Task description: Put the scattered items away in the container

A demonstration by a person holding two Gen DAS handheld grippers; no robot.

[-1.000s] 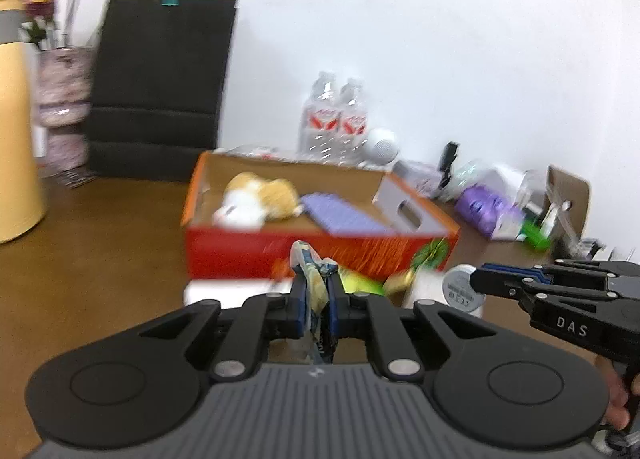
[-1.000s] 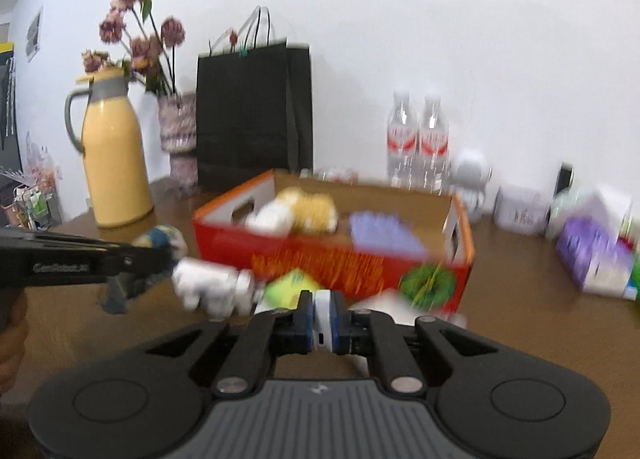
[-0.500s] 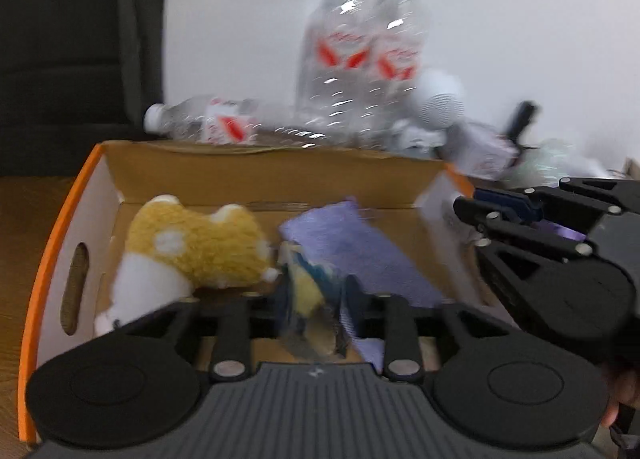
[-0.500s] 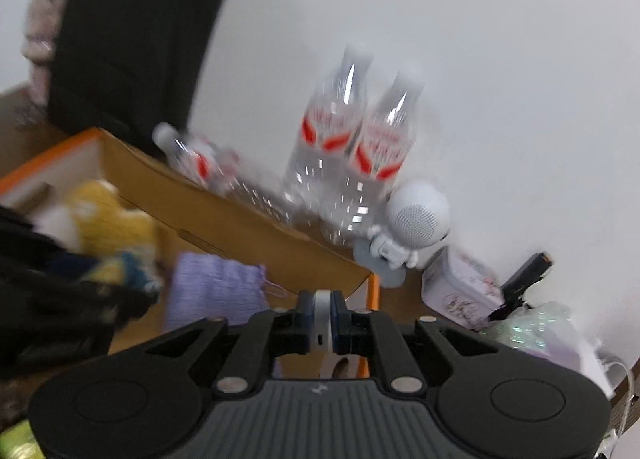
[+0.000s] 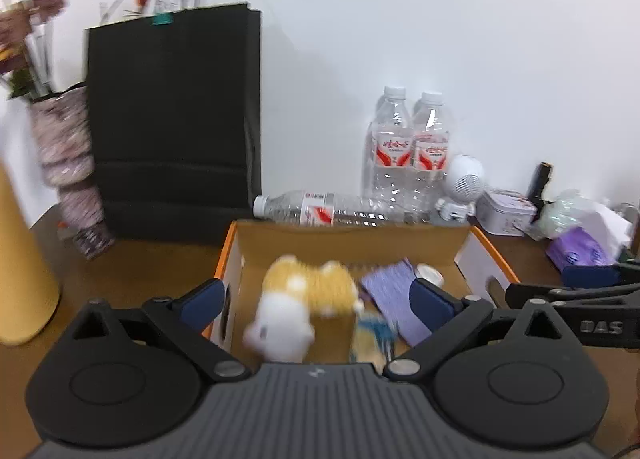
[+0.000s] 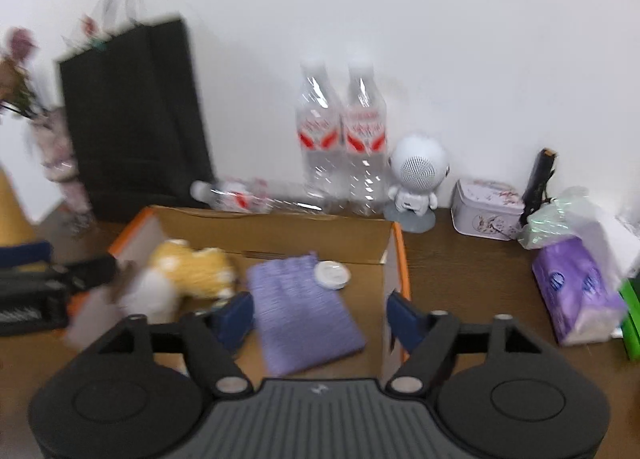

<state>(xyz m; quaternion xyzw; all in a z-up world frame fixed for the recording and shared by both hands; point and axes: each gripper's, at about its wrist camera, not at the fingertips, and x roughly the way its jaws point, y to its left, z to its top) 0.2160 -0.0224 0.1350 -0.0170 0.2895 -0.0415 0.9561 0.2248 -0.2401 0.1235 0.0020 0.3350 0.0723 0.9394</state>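
The orange cardboard box (image 5: 230, 247) (image 6: 400, 259) holds a yellow and white plush toy (image 5: 304, 303) (image 6: 188, 271), a purple cloth pouch (image 5: 396, 295) (image 6: 300, 307), a small white round lid (image 6: 332, 274) and a blue and yellow packet (image 5: 374, 335). My left gripper (image 5: 318, 299) is open and empty above the box, over the plush. My right gripper (image 6: 320, 313) is open and empty over the pouch. Each gripper shows at the other view's edge.
Behind the box lie one water bottle (image 5: 320, 209) and stand two upright ones (image 5: 408, 155), a white speaker figure (image 6: 416, 179) and a tin (image 6: 486, 213). A black paper bag (image 5: 172, 119), a flower vase (image 5: 68, 175), a yellow jug (image 5: 20, 271) stand left. Purple tissue pack (image 6: 576, 291) lies right.
Both grippers have opened and pulled back. The left one let go of the blue and yellow packet into the box; the right one let go of the small white item.
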